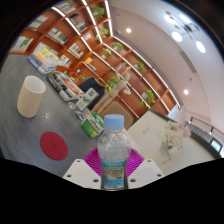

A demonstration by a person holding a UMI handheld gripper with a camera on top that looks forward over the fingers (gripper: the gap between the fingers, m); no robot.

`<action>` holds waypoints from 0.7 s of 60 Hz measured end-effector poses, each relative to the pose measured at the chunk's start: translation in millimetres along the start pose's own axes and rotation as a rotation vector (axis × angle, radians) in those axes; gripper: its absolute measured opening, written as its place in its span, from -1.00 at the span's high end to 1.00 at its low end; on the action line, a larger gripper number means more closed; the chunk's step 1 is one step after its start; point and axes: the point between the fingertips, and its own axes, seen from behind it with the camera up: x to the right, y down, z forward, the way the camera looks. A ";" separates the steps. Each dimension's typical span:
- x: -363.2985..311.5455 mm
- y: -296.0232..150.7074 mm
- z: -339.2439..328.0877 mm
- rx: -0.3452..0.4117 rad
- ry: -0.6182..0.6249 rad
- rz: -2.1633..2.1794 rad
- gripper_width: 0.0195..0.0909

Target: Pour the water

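Water is sitting inside a small clear plastic bottle [115, 150], and that bottle is being held upright between the two fingers of the tool [114, 170], whose pink pads [95, 160] are pressing against its sides just below the label. So the tool is closed around the bottle, gripping it at mid-body, and the whole view is tilting as it is being carried above the counter [30, 135].

As for progress, I'm judging that the pick-up is done and the pouring itself is not yet happening: the bottle is standing straight, its pale cap [117, 121] looks to be on, though I cannot tell for sure, and the cup [31, 96] is waiting well apart, far off to the left. What is remaining, by my reckoning, is bringing the bottle over to that cup, tipping it, and letting the water run in.

The bottle is looking thin-walled and glossy, cylindrical with a rounded shoulder, wrapped in a white and blue label. The cup is a plain, cream-coloured tumbler, matte, slightly tapering, open at the top. Near it on the counter a flat red round coaster [53, 146] is lying, nearer to the tool than the cup. The counter surface is appearing grey and smooth. Beyond, wooden shelves [85, 40] with boxes and small plants are filling the far wall
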 end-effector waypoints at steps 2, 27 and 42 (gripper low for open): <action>-10.1 -15.1 -5.2 0.016 0.008 -0.066 0.83; -90.9 -124.1 0.9 0.141 0.067 -0.826 0.77; -101.6 -162.0 0.7 0.187 0.223 -1.278 0.78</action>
